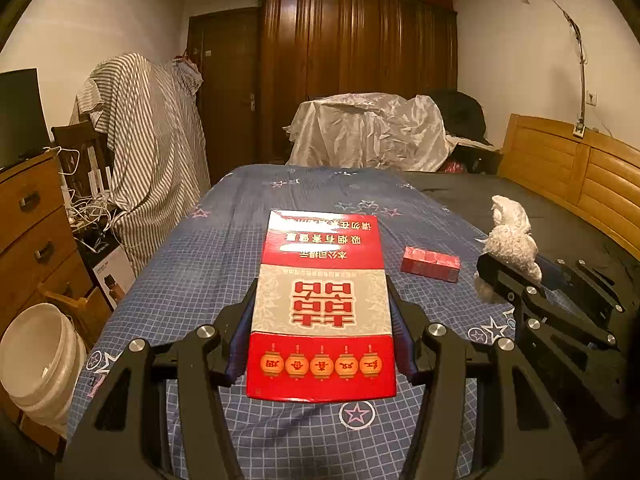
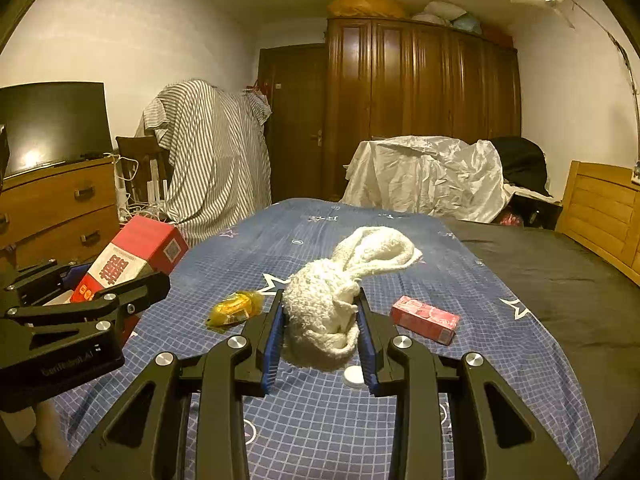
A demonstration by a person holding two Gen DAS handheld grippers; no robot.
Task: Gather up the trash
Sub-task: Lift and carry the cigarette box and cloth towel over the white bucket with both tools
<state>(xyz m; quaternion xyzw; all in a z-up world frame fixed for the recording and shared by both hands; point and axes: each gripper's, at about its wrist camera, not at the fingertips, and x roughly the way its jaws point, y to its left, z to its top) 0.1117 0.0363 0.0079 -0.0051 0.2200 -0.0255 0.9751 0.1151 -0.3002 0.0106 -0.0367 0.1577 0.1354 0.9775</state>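
Observation:
My left gripper point(image 1: 322, 292) is shut on a long red and white carton point(image 1: 322, 304), held above the blue checked bedsheet point(image 1: 192, 264). From the right wrist view the same carton point(image 2: 132, 260) sticks out of the left gripper point(image 2: 108, 276) at the left edge. My right gripper point(image 2: 321, 294) is shut on a fluffy white cloth point(image 2: 332, 312), which also shows at the right of the left wrist view, cloth point(image 1: 510, 236) in the right gripper point(image 1: 520, 264). On the sheet lie a small pink box point(image 2: 424, 318), a yellow wrapper point(image 2: 234, 308) and a white cap point(image 2: 354, 376).
A white bucket point(image 1: 40, 360) stands on the floor left of the bed, beside a wooden chest of drawers point(image 1: 32, 216) with a TV point(image 2: 52, 120) on it. A striped cloth point(image 2: 216, 160) drapes a chair. The wooden headboard point(image 1: 580, 168) runs along the right.

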